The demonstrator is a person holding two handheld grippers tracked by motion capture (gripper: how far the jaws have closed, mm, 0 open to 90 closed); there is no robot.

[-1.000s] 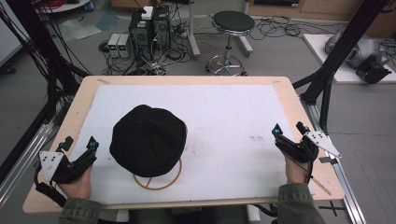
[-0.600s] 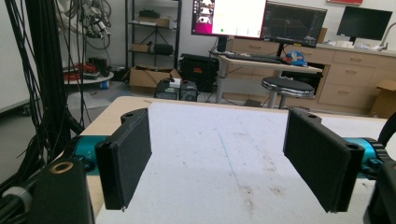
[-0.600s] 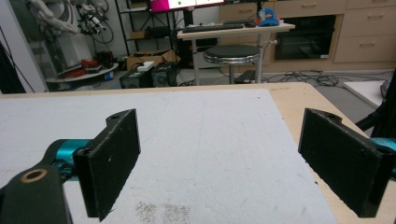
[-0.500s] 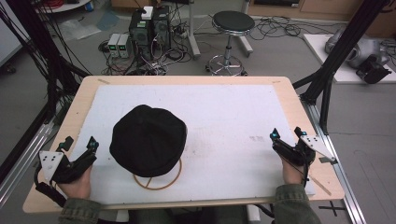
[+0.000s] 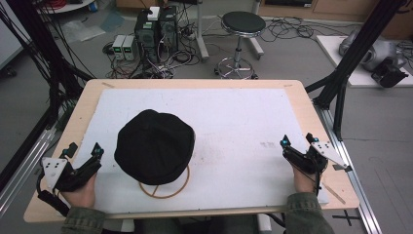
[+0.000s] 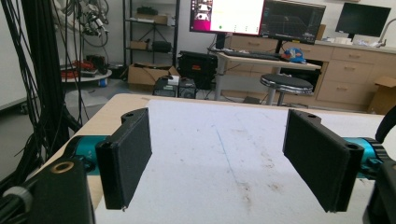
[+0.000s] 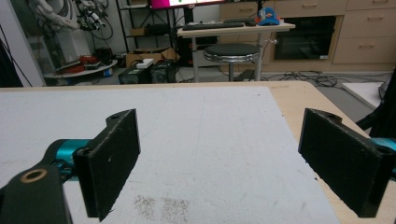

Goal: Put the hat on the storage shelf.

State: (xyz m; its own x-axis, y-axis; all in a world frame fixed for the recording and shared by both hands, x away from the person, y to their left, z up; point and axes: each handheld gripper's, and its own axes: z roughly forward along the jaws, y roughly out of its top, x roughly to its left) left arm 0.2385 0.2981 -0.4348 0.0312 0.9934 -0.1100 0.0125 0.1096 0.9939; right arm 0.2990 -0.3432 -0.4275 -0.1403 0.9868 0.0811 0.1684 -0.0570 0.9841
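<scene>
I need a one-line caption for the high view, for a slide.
A black cap on a wooden ring stand sits on the white mat, between the open left gripper and right gripper.

A black cap (image 5: 154,145) sits on a stand whose thin wooden ring base (image 5: 164,185) lies flat on the white surface (image 5: 243,122). The cap is soft, rounded and matte, seen from above with its crown up, and it hides the stand's upper part. The ring shows from under the cap's near side, toward the surface's near edge. Cap and ring stand left of the middle, nearer the near left corner than the far edge, well apart from the right edge.
</scene>
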